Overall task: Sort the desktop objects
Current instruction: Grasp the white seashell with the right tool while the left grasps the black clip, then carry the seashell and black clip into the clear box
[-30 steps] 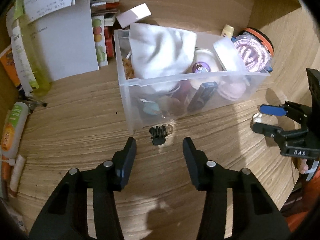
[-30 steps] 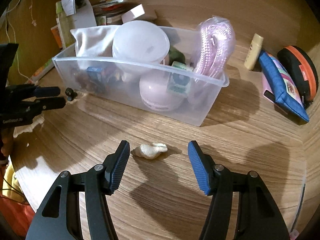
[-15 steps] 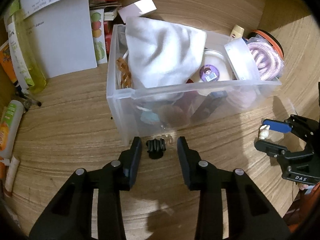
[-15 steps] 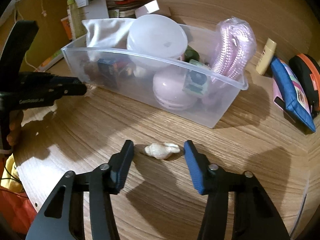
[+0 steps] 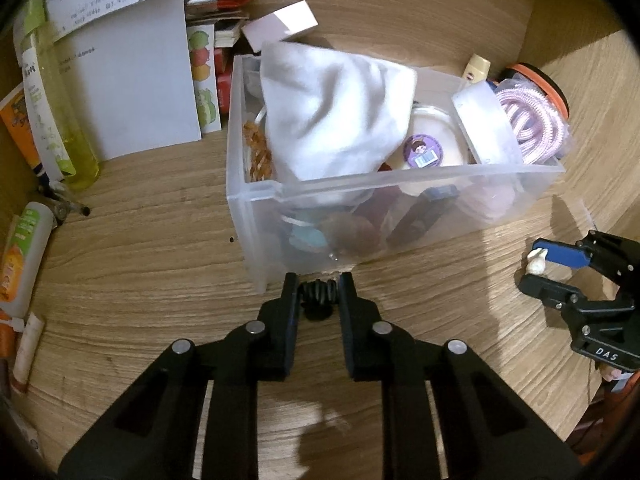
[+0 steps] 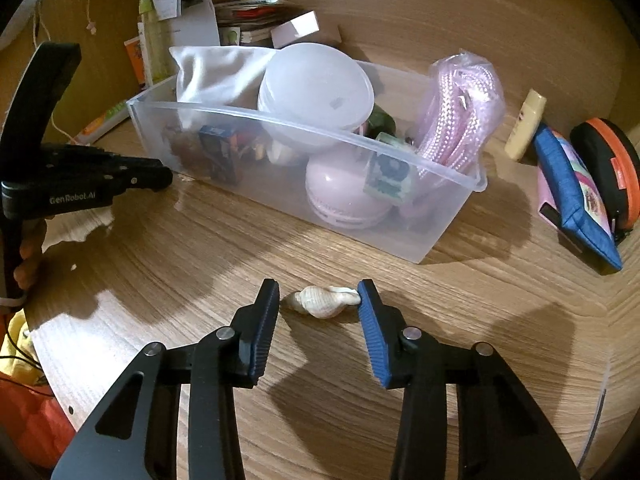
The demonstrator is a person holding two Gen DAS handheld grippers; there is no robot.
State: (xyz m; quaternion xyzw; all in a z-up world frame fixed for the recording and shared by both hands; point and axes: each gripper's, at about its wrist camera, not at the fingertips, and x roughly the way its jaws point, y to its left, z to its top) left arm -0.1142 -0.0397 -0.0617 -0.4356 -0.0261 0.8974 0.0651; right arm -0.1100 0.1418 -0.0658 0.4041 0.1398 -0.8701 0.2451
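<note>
Two picks in hand. Left gripper (image 5: 319,287) clamped on black hair clip (image 5: 318,295) on tabletop (image 5: 140,280), just before clear bin (image 5: 400,192). Right gripper (image 6: 319,300) spread around seashell (image 6: 320,301), one finger touching, not yet clenched. Next, probably: clench right, lift both, drop into bin.

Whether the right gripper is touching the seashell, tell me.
Touching, one side only. Right wrist view: the seashell's tip meets one blue pad of the right gripper; a thin gap separates the other pad.
</note>
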